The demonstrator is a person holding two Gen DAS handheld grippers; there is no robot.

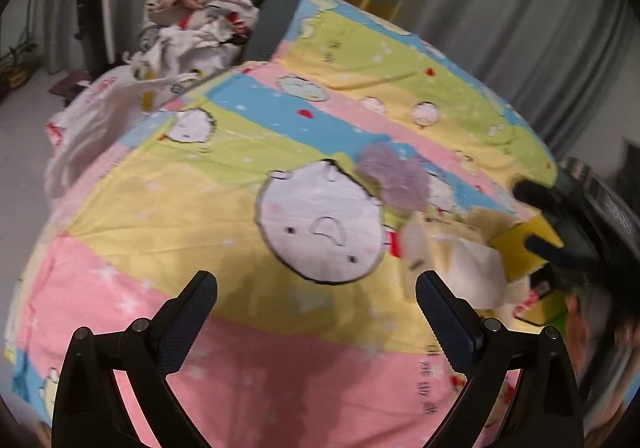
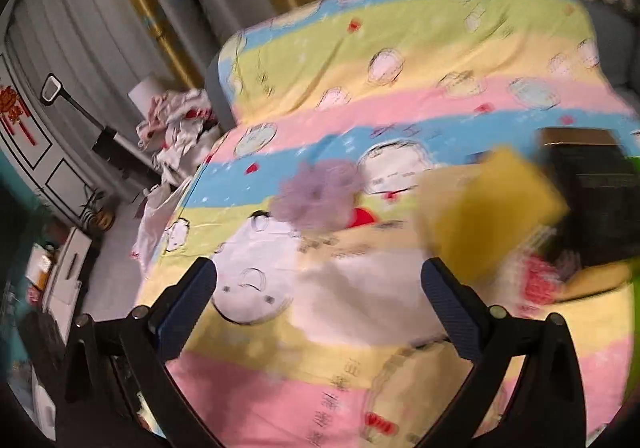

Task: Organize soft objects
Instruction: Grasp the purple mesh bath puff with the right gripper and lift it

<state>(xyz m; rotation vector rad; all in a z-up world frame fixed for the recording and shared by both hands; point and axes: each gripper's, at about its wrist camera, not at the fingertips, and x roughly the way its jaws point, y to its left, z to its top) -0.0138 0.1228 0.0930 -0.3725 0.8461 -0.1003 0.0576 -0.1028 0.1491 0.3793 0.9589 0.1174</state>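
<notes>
A purple mesh bath puff (image 1: 394,178) (image 2: 316,194) lies on the striped cartoon bedsheet (image 1: 224,204) (image 2: 360,60). A yellow sponge (image 1: 522,250) (image 2: 490,212) is at the right, between the right gripper's dark fingers (image 1: 536,194) in the left wrist view; it looks blurred and just ahead of the right fingertip in the right wrist view. A white cloth (image 1: 468,272) (image 2: 360,304) lies below the puff. My left gripper (image 1: 316,286) is open and empty over the sheet. My right gripper (image 2: 318,274) has its jaws wide apart.
A heap of clothes (image 1: 200,20) (image 2: 176,128) and a white bag (image 1: 104,120) lie off the bed's far left edge. A dark box (image 2: 592,192) and red-printed packaging (image 1: 536,300) sit at the right. Grey curtains hang behind the bed.
</notes>
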